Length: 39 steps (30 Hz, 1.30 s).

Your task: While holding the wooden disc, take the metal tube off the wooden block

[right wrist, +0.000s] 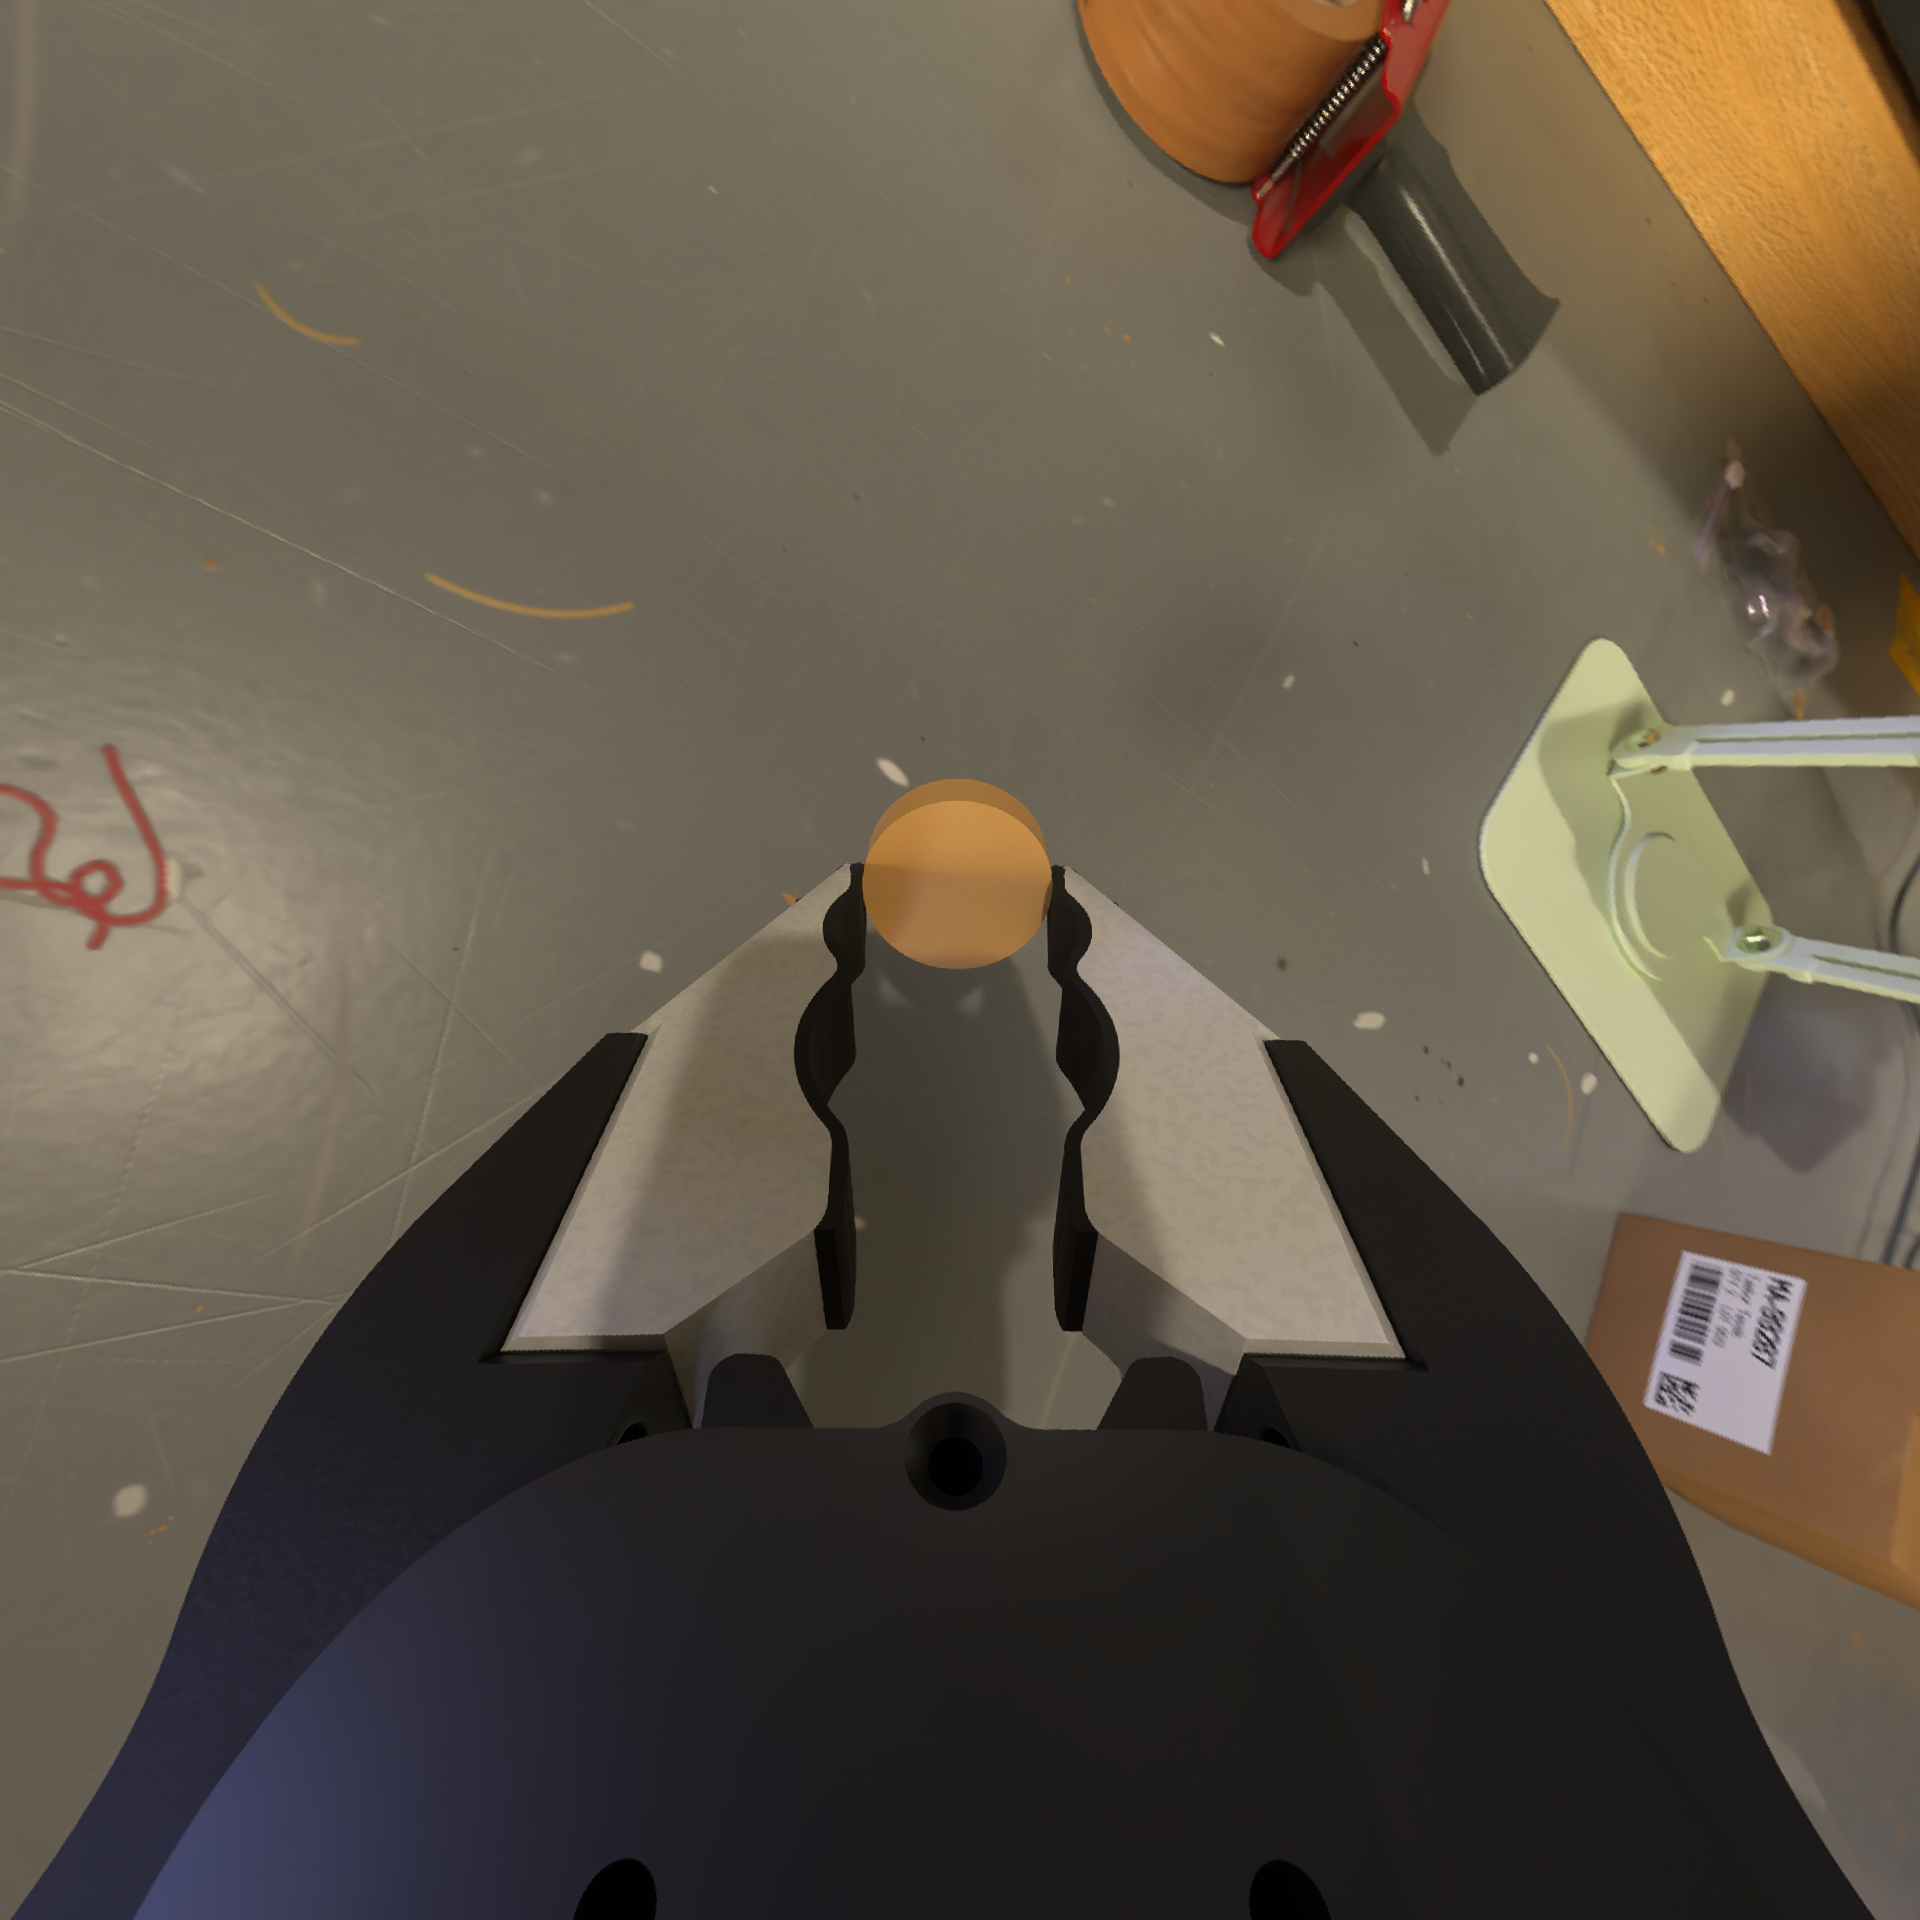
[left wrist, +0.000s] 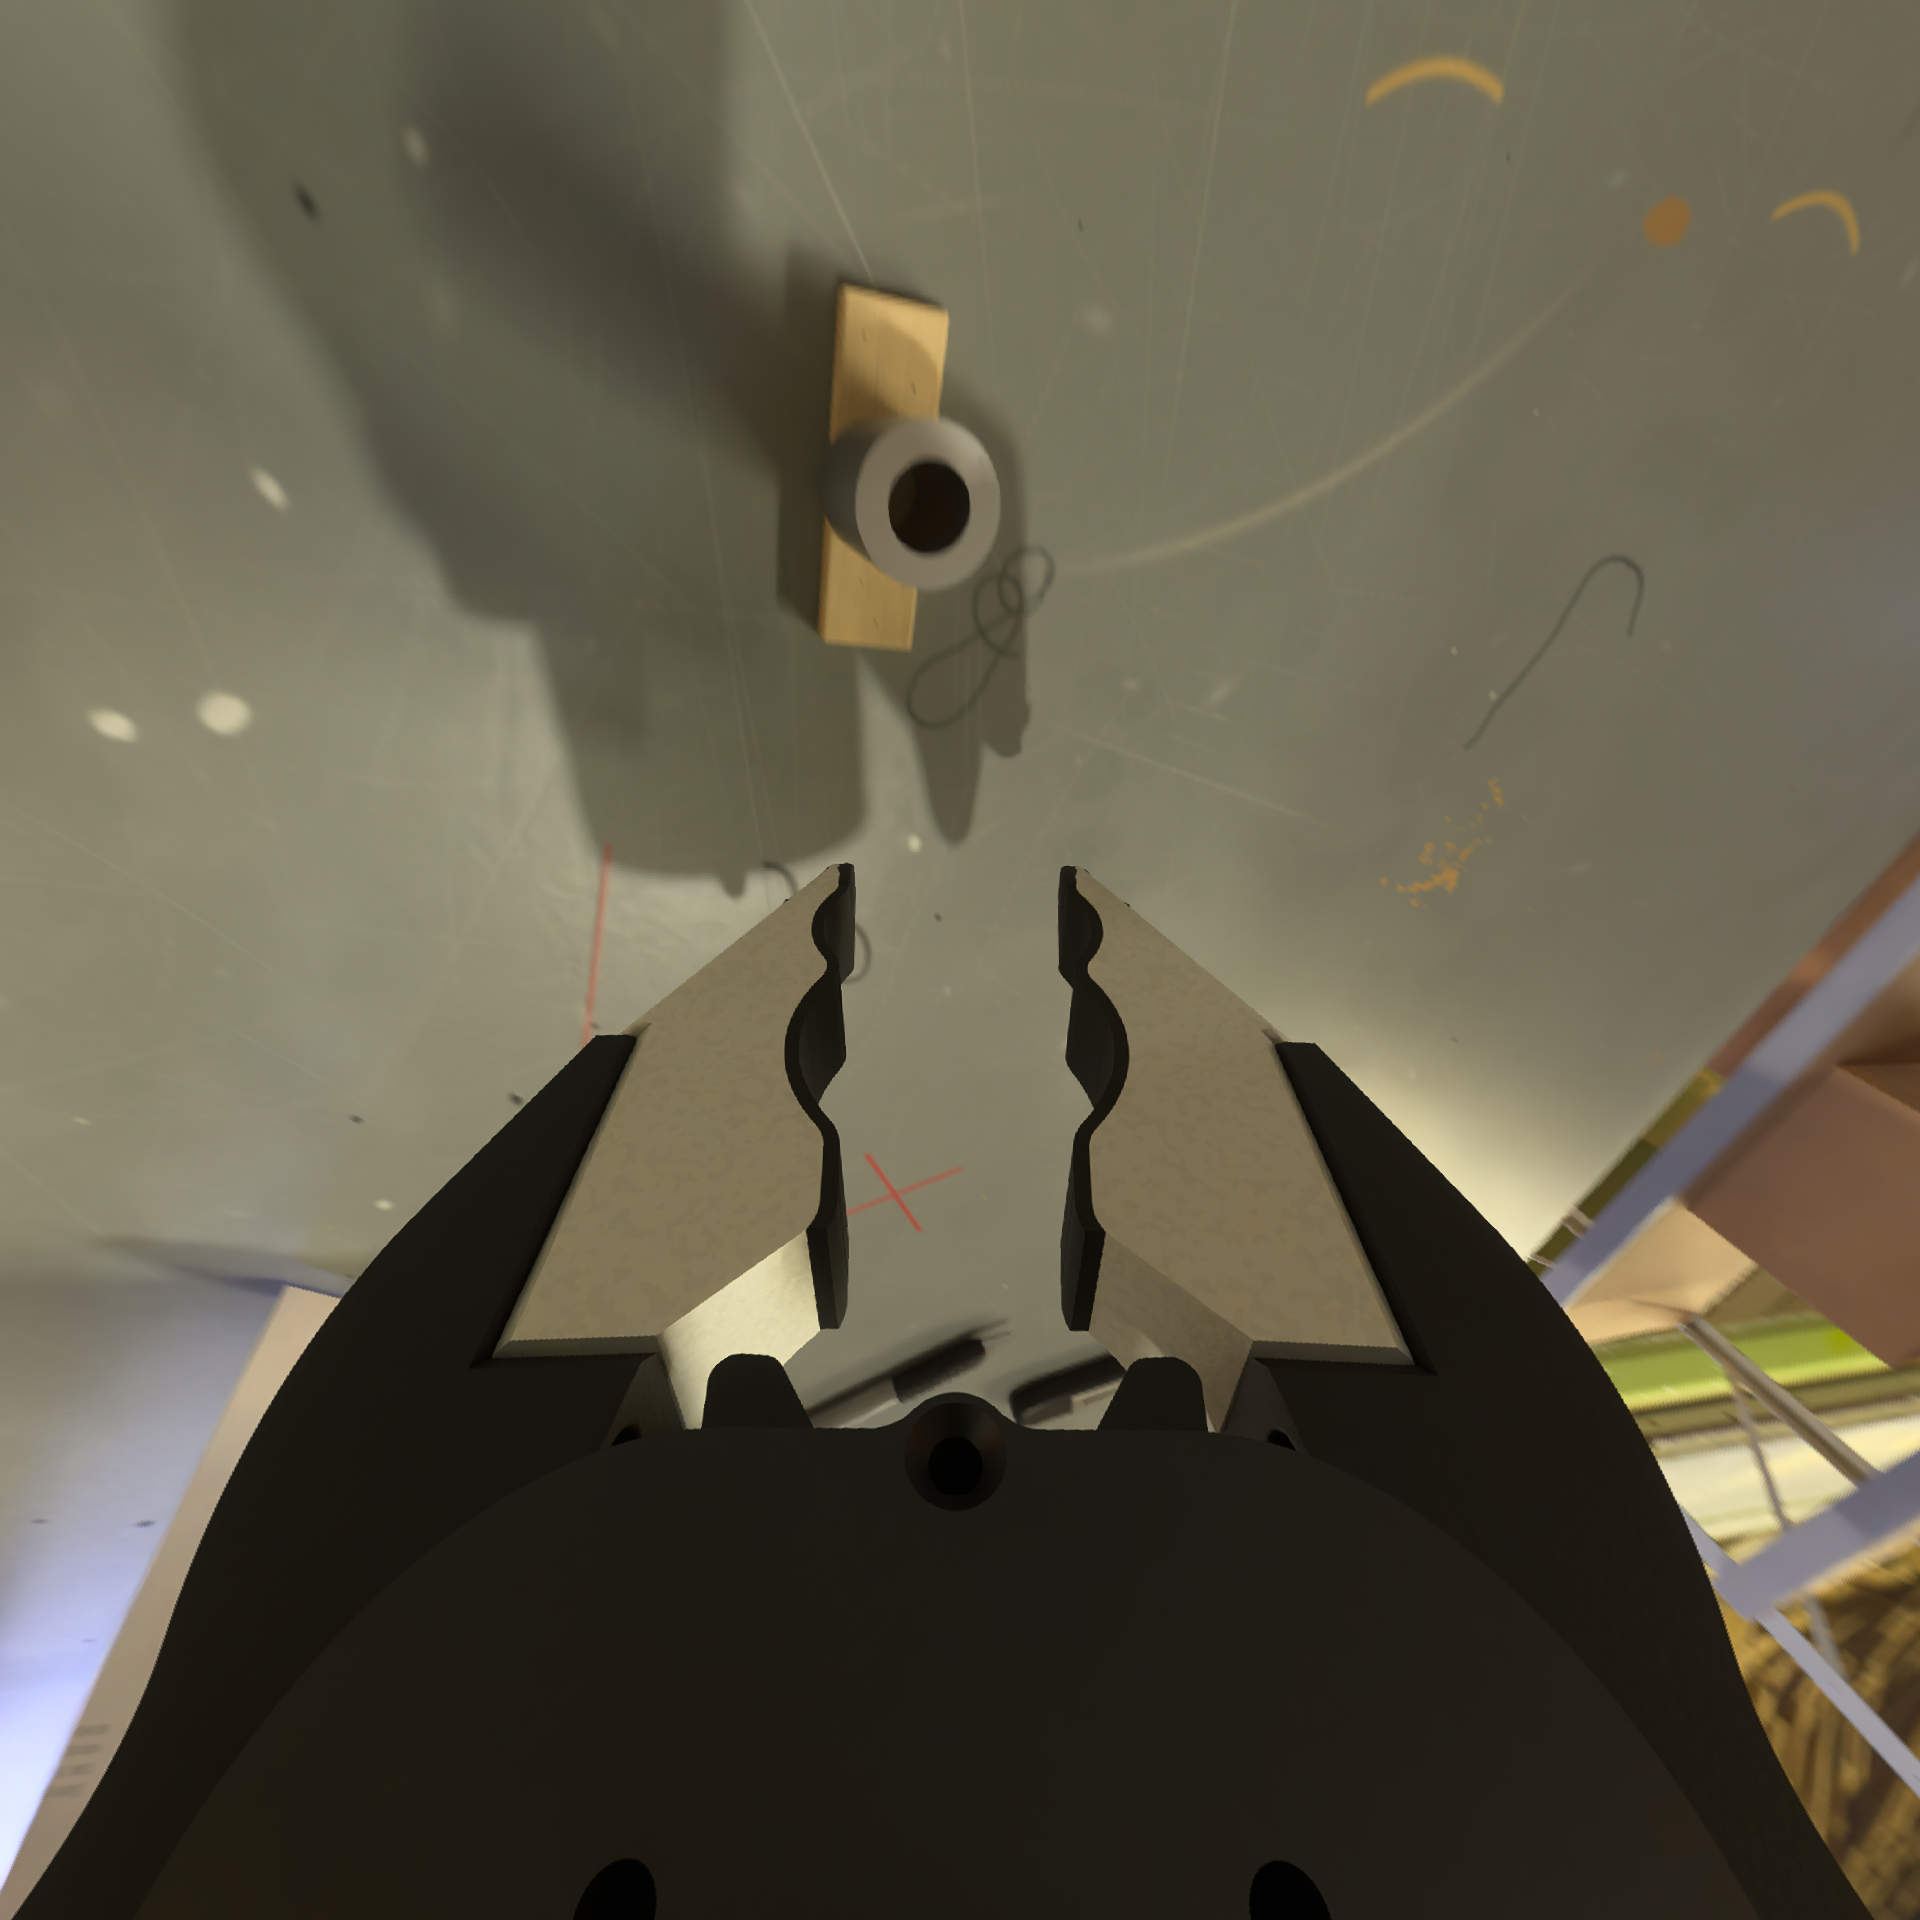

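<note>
The wooden block (left wrist: 886,468) lies flat on the grey desk (left wrist: 1299,644), a thin plank whose long axis runs away from the left claw (left wrist: 956,883), leaning slightly to one side as the left wrist view shows it. The metal tube (left wrist: 914,506) stands upright on the half of the block nearer that claw, its axis rising from the block's face and its open mouth turned up toward the camera; wood shows through the bore. The tube's wall overhangs the block's long edge on one side. Just beside the block's near end, a loop of thin dark wire (left wrist: 987,644) lies on the desk.

The left claw hangs above the desk, well short of the block, its fingers spread part-way with a clear gap between the pads. Nothing sits in that gap and it touches nothing; a red cross (left wrist: 902,1193) marked on the desk shows between the fingers.

The right claw (right wrist: 956,883) is closed onto the wooden disc (right wrist: 956,875), gripped at the very fingertips by opposite points of its rim. The disc's flat round face is turned toward the camera, so its axis points back along the fingers, and it is held clear of the desk, with its shadow beneath. Beyond the disc from the claw, a tape dispenser (right wrist: 1340,135) with a red frame lies on the desk; to one side of the disc are a pale green lamp base (right wrist: 1579,935) and a cardboard box (right wrist: 1766,1475).
</note>
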Tool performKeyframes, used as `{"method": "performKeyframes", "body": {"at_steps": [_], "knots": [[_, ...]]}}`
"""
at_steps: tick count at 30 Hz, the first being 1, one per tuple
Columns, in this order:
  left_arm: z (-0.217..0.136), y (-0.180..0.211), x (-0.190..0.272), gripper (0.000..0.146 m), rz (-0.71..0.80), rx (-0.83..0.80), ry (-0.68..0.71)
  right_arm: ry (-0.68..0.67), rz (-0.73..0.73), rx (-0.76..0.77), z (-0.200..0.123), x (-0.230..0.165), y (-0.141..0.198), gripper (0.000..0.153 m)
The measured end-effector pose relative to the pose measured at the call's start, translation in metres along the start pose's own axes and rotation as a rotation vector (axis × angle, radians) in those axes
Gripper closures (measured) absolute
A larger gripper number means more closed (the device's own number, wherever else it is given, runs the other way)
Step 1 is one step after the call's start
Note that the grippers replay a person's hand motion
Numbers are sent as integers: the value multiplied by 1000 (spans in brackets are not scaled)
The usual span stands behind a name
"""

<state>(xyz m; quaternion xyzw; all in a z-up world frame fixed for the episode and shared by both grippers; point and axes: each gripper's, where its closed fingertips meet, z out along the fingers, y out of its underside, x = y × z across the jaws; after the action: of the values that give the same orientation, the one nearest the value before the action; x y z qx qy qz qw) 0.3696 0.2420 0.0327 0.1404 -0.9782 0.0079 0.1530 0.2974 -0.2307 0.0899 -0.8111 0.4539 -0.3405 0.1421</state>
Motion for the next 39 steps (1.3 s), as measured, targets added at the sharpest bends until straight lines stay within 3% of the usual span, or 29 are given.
{"method": "performKeyframes", "body": {"at_steps": [4, 9, 12, 23, 33, 36, 39], "knots": [[-8, 3, -8, 108, -25, 63, -28, -20, -3, 11, 5, -7, -3, 118], [-38, -35, -51, 107, -51, 343, -293, -38, -9, 38, 6, -13, -10, 118], [-39, -55, -60, 107, -31, 425, -340, -48, -10, 49, 7, -16, -14, 118], [-8, -56, -43, 97, 25, 273, -264, -74, -11, 87, 9, -24, -22, 118], [5, -4, -18, 120, -13, 53, -200, -81, -4, 103, 12, -24, -24, 118], [7, 5, -7, 122, -43, 43, -154, -81, 4, 113, 11, -23, -24, 118], [2, 3, -9, 123, -25, 71, -200, -80, 6, 118, 11, -23, -24, 118]]}}
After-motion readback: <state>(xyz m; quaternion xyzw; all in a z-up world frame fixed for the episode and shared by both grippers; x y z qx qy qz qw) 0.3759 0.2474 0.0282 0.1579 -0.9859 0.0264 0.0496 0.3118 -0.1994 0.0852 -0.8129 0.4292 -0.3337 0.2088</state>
